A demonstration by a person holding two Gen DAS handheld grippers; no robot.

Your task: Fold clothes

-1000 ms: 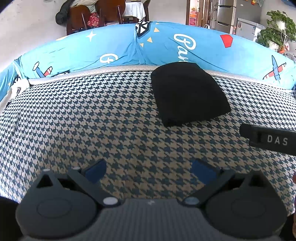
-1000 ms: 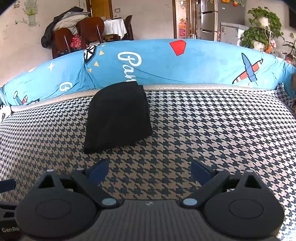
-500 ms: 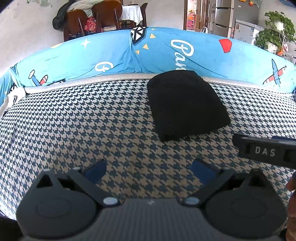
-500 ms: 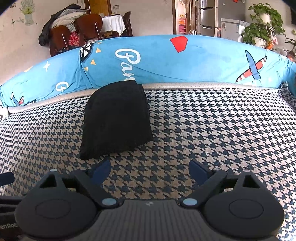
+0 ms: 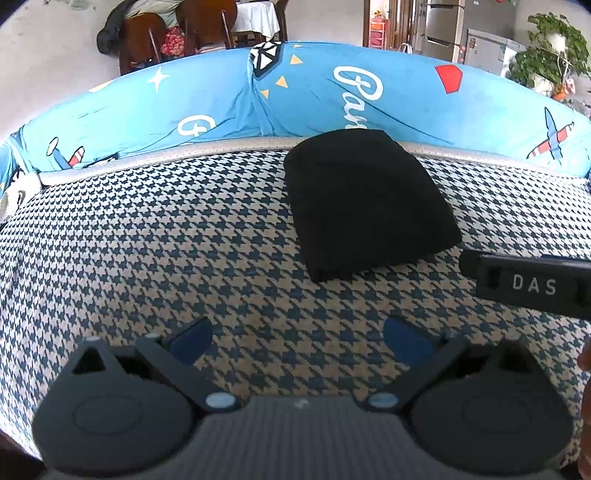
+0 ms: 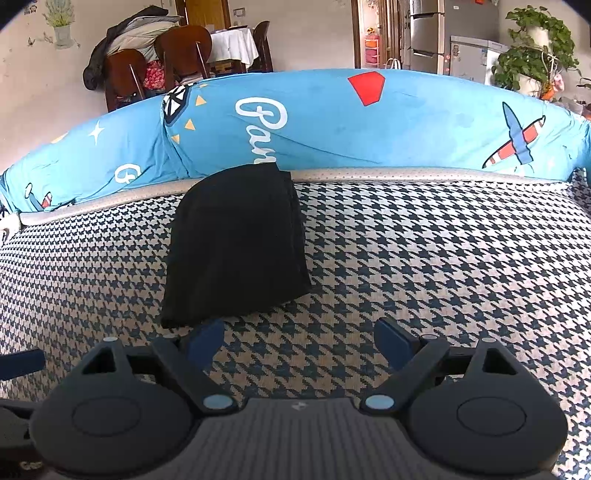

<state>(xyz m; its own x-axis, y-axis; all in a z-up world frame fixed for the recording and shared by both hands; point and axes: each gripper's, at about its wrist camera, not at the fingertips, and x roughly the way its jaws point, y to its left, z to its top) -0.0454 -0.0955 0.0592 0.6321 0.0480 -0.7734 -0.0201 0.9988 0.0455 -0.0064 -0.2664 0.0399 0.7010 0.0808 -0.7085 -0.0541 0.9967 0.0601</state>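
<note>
A black garment [image 5: 365,199] lies folded into a compact packet on the houndstooth cover [image 5: 147,236], its far end against the blue cushion. In the right wrist view the same black garment [image 6: 236,243] sits just ahead and left of centre. My left gripper [image 5: 297,338] hovers open over bare cover, short of the garment's near edge, nothing between its blue pads. My right gripper [image 6: 299,341] is open too, its left pad close to the garment's near corner. The right gripper's body [image 5: 532,282], marked DAS, shows at the right edge of the left wrist view.
A long blue cushion [image 6: 332,125] printed with planes and letters runs along the far edge of the cover. Behind it stand wooden chairs [image 6: 155,66] with piled coats, a fridge [image 6: 428,33] and a potted plant [image 6: 532,55]. Part of the left gripper [image 6: 20,363] shows at far left.
Both grippers have eased back and lower, away from the folded garment, which now sits lower in both views. Both stayed open; the garment has not moved.
</note>
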